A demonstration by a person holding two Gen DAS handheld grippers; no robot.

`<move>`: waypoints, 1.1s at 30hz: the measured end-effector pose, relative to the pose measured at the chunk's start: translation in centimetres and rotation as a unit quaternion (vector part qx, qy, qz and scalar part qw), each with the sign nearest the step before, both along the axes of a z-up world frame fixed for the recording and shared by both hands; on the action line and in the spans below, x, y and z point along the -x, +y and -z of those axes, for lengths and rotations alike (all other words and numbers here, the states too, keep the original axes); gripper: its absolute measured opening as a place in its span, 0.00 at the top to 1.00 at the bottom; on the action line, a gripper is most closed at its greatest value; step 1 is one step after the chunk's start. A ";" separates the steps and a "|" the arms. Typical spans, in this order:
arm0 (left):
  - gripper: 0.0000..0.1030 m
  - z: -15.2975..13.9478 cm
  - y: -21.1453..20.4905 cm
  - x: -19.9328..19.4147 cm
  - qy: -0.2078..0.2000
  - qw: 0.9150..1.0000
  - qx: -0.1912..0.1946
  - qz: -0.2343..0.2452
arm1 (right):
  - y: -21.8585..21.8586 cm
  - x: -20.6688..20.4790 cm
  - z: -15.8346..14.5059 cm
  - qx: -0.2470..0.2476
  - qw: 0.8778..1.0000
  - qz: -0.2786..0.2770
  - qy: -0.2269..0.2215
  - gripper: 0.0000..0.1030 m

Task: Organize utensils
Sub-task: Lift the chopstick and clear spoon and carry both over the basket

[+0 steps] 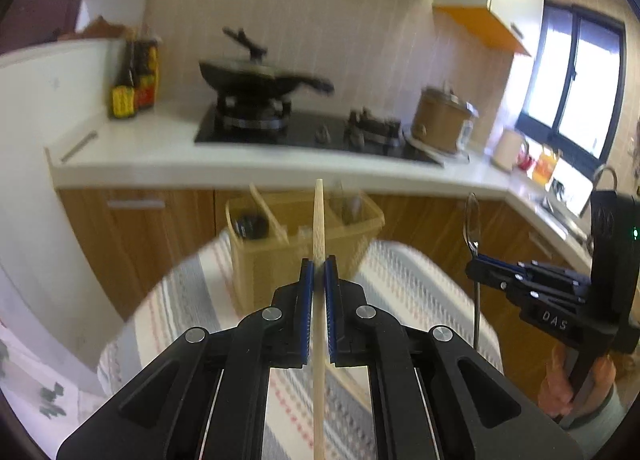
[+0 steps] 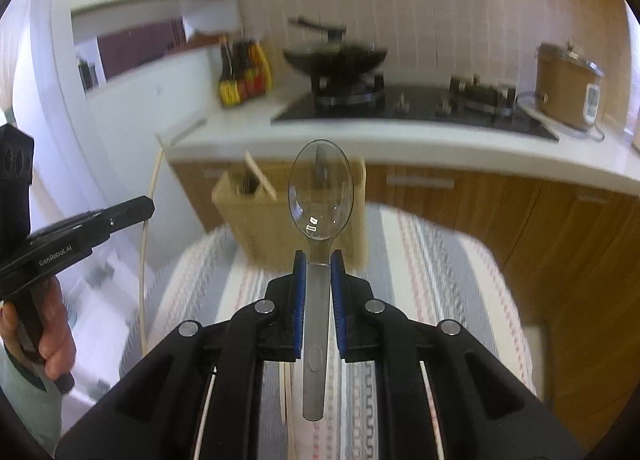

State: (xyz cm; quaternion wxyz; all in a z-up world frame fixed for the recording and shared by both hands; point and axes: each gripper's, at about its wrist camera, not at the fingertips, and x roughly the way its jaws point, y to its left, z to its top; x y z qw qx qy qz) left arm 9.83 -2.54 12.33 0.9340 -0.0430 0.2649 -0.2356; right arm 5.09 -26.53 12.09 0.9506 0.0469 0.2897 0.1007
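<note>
A wooden chopstick (image 1: 319, 260) was pinched tight in the left tongs (image 1: 319, 272), and a clear spoon (image 2: 320, 196) clamped in the right tongs (image 2: 319, 264). The yellow utensil basket (image 1: 296, 244) sat just beyond both, on the striped desk (image 1: 400, 280).

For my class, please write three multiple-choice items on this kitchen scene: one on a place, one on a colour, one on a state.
1. Where is the wok?
A. on the stove
B. in the sink
C. on the floor

2. What colour is the utensil holder?
A. red
B. pale yellow
C. black

3. What is the right gripper doing?
A. hanging open
B. gripping a fork
C. gripping a spoon

Key: A, it sits on a burner; B, its walls are pale yellow; C, the fingers clamp the spoon handle.
</note>
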 end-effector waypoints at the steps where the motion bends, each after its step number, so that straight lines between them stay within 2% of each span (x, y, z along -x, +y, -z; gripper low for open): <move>1: 0.96 -0.6 0.0 -0.1 -0.014 1.000 0.004 -0.006 | 0.0 -0.4 -0.3 -0.002 1.000 0.001 -0.009 0.90; 6: 0.96 -3.3 0.3 -1.3 -0.064 0.997 0.037 -0.027 | 0.6 -2.2 -2.2 -0.001 0.998 0.009 -0.056 0.90; 9: 0.96 -3.8 0.5 -2.5 -0.079 0.995 0.063 -0.019 | 1.3 -3.2 -2.9 0.010 0.997 0.020 -0.079 0.90; 10: 0.96 -3.8 0.6 -3.0 -0.085 0.993 0.080 -0.008 | 1.5 -3.7 -3.1 0.020 0.995 0.032 -0.095 0.90; 14: 0.96 -3.4 0.3 -5.6 -0.104 0.989 0.107 -0.020 | 1.9 -5.8 -3.2 0.032 0.988 0.051 -0.141 0.90; 19: 0.96 -2.8 -0.4 -9.2 -0.126 0.980 0.147 -0.042 | 1.1 -9.6 -3.4 0.006 0.983 0.059 -0.171 0.90; 25: 0.96 -1.0 -1.7 -12.6 -0.146 0.975 0.159 -0.061 | -0.1 -13.7 -2.2 -0.028 0.982 0.058 -0.180 0.90; 30: 0.96 1.2 -2.3 -13.6 -0.163 0.971 0.151 -0.085 | -0.9 -15.7 0.1 -0.044 0.982 0.065 -0.174 0.90; 33: 0.96 2.2 -2.7 -13.8 -0.164 0.973 0.138 -0.090 | -1.0 -16.1 1.2 -0.048 0.983 0.062 -0.169 0.90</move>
